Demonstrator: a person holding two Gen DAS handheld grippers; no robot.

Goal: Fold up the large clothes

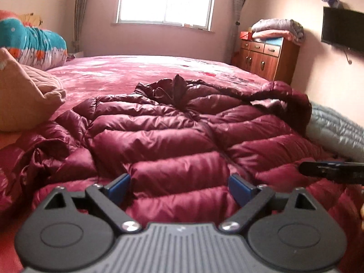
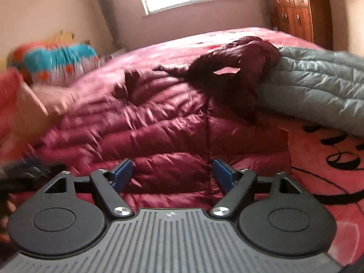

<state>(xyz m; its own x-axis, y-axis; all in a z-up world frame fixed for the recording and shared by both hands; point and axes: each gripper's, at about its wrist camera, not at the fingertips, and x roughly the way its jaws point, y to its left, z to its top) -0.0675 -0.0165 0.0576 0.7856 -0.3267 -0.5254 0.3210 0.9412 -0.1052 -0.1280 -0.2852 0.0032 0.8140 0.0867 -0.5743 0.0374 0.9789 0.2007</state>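
A maroon quilted down jacket (image 1: 159,136) lies spread on the pink bed, its hood bunched at the far end. My left gripper (image 1: 179,187) hovers over the jacket's near hem, open, with nothing between its blue pads. The right wrist view shows the same jacket (image 2: 147,127), blurred by motion. My right gripper (image 2: 171,173) is also open, above the hem near the centre zip line. One finger of the right gripper (image 1: 332,170) pokes in from the right edge of the left wrist view.
A grey quilted jacket (image 2: 314,86) lies beside the maroon one on the right. A tan pillow (image 1: 25,95) and a rolled teal patterned blanket (image 1: 34,43) sit at the left. A wooden cabinet (image 1: 266,56) with folded blankets stands by the far wall.
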